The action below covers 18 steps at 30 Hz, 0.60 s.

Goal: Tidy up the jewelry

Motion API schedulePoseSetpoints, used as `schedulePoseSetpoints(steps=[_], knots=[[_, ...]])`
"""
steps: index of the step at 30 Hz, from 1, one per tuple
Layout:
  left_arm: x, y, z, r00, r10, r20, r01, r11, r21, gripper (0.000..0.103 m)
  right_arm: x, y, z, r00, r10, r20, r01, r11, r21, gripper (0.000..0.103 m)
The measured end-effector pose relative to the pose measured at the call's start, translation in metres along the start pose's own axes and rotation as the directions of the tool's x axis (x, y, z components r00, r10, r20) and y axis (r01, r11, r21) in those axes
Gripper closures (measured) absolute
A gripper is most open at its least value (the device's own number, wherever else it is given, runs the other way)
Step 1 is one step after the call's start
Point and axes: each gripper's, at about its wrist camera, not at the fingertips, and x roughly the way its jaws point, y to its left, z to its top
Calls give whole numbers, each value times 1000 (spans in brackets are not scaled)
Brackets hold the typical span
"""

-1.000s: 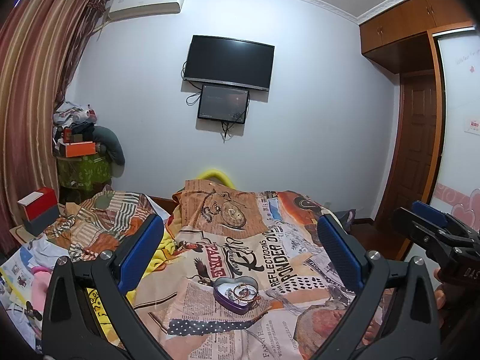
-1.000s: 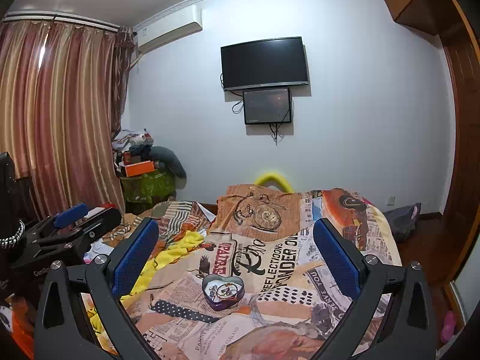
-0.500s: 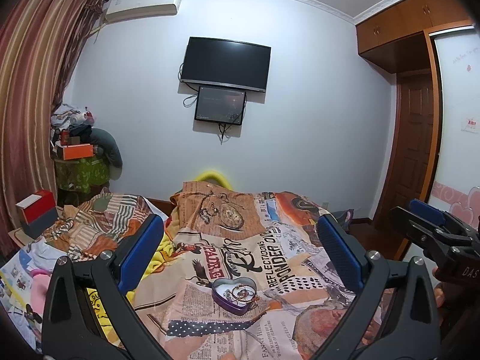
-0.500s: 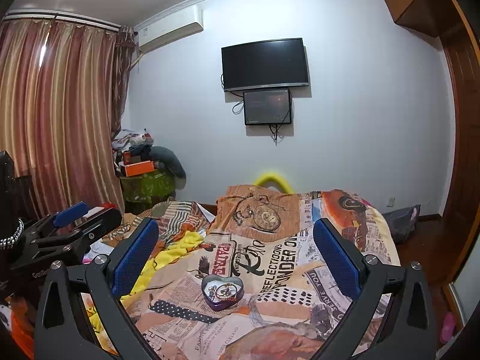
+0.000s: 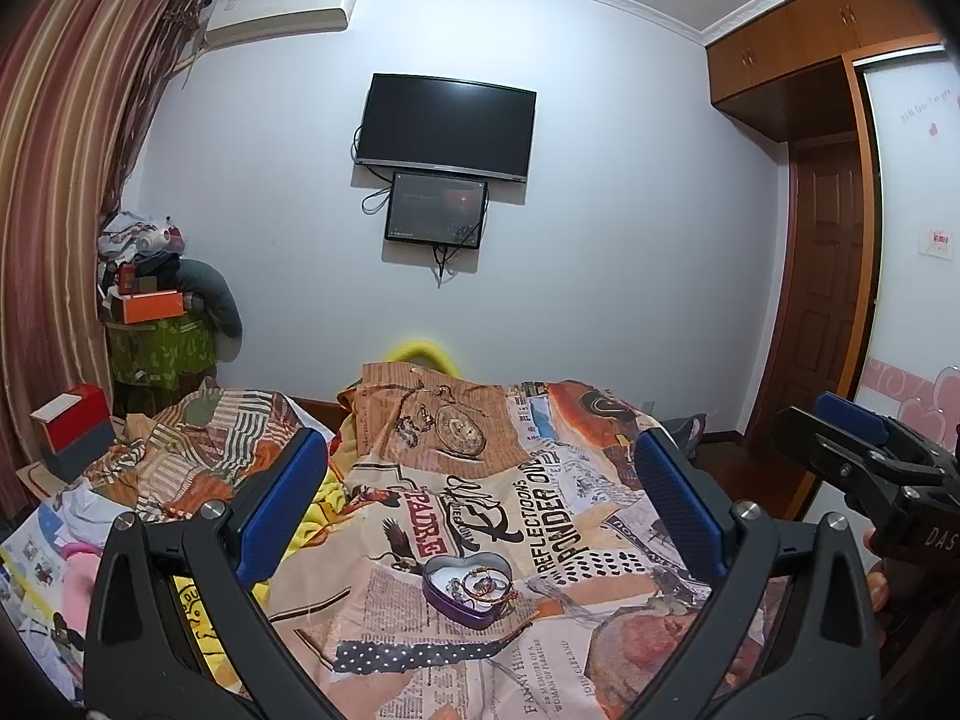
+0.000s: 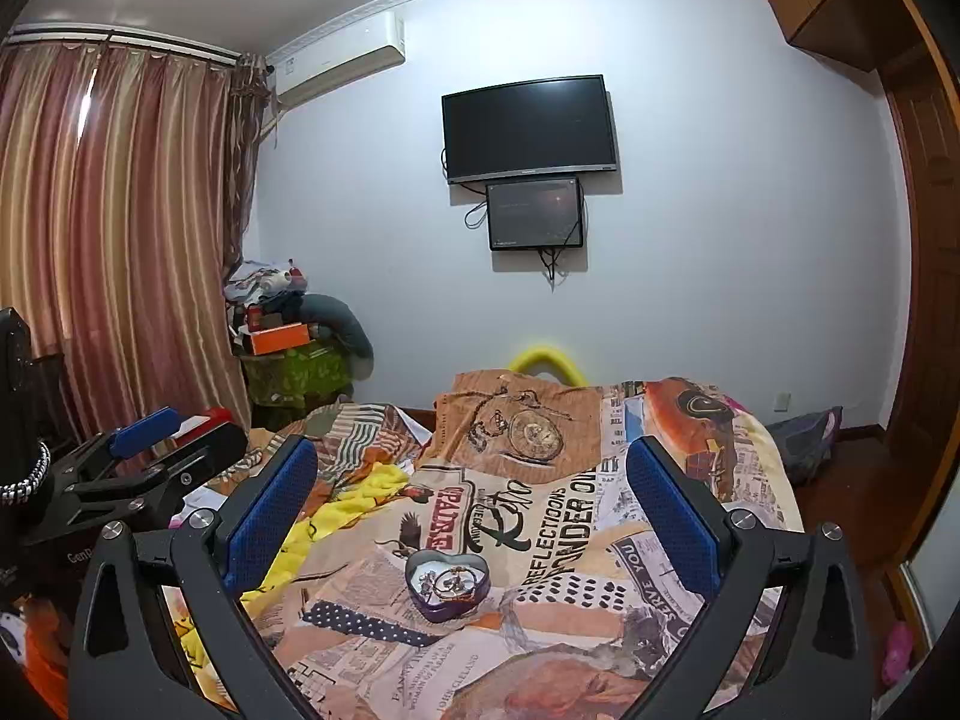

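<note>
A purple heart-shaped tin [image 5: 467,589] lies open on the patterned bedspread [image 5: 540,492], with a tangle of bracelets and chains [image 5: 483,581] inside. It also shows in the right wrist view [image 6: 447,585]. My left gripper [image 5: 483,501] is open and empty, held above and short of the tin. My right gripper [image 6: 471,498] is open and empty too, also short of the tin. The right gripper shows at the right edge of the left wrist view [image 5: 852,438]; the left gripper shows at the left of the right wrist view [image 6: 162,444].
Crumpled yellow and striped bedding [image 6: 354,480] lies left of the tin. A red and grey box [image 5: 75,429] and a cluttered green stand [image 5: 162,342] stand by the curtain. A TV [image 5: 444,126] hangs on the far wall. A wooden door [image 5: 822,276] is at right.
Both views have shifted only slightly. The tin and both open grippers stay as they were.
</note>
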Motion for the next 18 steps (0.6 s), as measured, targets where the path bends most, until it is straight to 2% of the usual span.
schedulePoseSetpoints(steps=[18], knots=[[1,-2,-4,1000,2,-5,-2,1000,13,0,4,0,-1,1000,-7,-11,7,1000,2,1]])
